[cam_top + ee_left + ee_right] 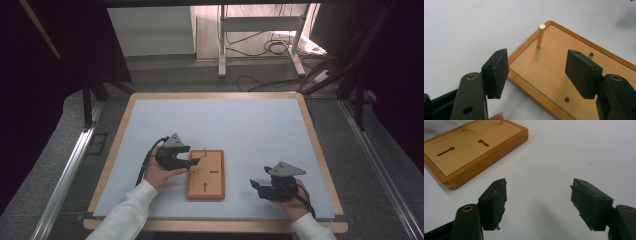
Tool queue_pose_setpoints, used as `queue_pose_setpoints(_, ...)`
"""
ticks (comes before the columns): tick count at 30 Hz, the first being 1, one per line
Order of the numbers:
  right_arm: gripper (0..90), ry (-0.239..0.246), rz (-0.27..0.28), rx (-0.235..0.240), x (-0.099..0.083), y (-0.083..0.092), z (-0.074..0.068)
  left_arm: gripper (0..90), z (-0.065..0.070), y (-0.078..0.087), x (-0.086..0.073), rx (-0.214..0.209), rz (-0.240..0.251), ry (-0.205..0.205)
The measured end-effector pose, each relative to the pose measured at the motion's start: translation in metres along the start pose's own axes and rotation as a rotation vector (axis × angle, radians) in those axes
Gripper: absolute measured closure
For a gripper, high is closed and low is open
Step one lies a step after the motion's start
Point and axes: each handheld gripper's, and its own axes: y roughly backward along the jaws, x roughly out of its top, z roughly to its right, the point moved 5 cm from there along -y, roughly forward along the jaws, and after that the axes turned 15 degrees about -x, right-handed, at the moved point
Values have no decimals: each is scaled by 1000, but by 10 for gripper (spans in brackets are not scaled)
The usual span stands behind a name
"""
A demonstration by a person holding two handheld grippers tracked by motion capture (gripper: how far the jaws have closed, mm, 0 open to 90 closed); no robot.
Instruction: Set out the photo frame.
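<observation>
The wooden board [205,174] lies near the middle of the white table [225,125], its long axis running near to far. A brass pin [540,35] stands upright near the board's far left corner. The left gripper [196,161] hangs over the board's left edge, jaws spread with nothing between them; the pin lies just beyond its pads, so this hand is the nearer. The right gripper [256,183] rests well apart to the right, jaws likewise spread and empty. The left gripper view shows the pin's height and small round holes; the right gripper view shows two keyhole slots [446,151], the pin there barely a stub, probably its base.
</observation>
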Motion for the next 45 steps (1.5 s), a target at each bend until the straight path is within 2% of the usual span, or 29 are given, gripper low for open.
queue_pose_setpoints(3, 287, 3, -1, 2, 0, 0, -1, 385, -3, -7, 5, -21, 7, 1)
queue_pose_setpoints(9, 287, -8, 4, 15, 2, 1, -3, 448, -4, -25, 14, -54, -16, -22)
queue_pose_setpoints(11, 287, -6, 3, 16, 2, 1, -4, 490, -5, -32, 15, -56, -31, -30)
queue_pose_setpoints(15, 287, -4, 0, 14, 1, 1, -4, 630, -6, -42, 18, -70, -38, -36)
queue_pose_setpoints(17, 287, -4, 1, 14, 1, 1, -3, 706, -6, -43, 19, -62, -47, -47)
queue_pose_setpoints(21, 287, -5, 0, 15, 1, 1, -3, 816, -10, -42, 19, -54, -41, -34)
queue_pose_setpoints(27, 287, 5, 9, 28, 5, 2, -10, 842, -13, -42, 18, -71, -35, -37)
queue_pose_setpoints(28, 286, 11, 13, 33, 6, 2, -11, 844, -12, -43, 18, -73, -27, -25)
queue_pose_setpoints(29, 283, 13, 15, 38, 7, 3, -13, 845, -13, -42, 18, -74, -37, -31)
queue_pose_setpoints(35, 238, 70, 64, 78, 19, 10, -31, 846, -15, -41, 19, -101, -46, -7)
queue_pose_setpoints(36, 230, 88, 68, 79, 20, 10, -35, 846, -15, -42, 20, -105, -43, 9)
queue_pose_setpoints(39, 193, 138, 74, 64, 23, 9, -47, 844, -16, -41, 21, -118, -63, 14)
queue_pose_setpoints(41, 169, 172, 76, 60, 24, 9, -55, 843, -16, -41, 22, -125, -61, 32)
queue_pose_setpoints(45, 131, 232, 76, 71, 27, 6, -72, 841, -18, -41, 23, -142, -71, 51)
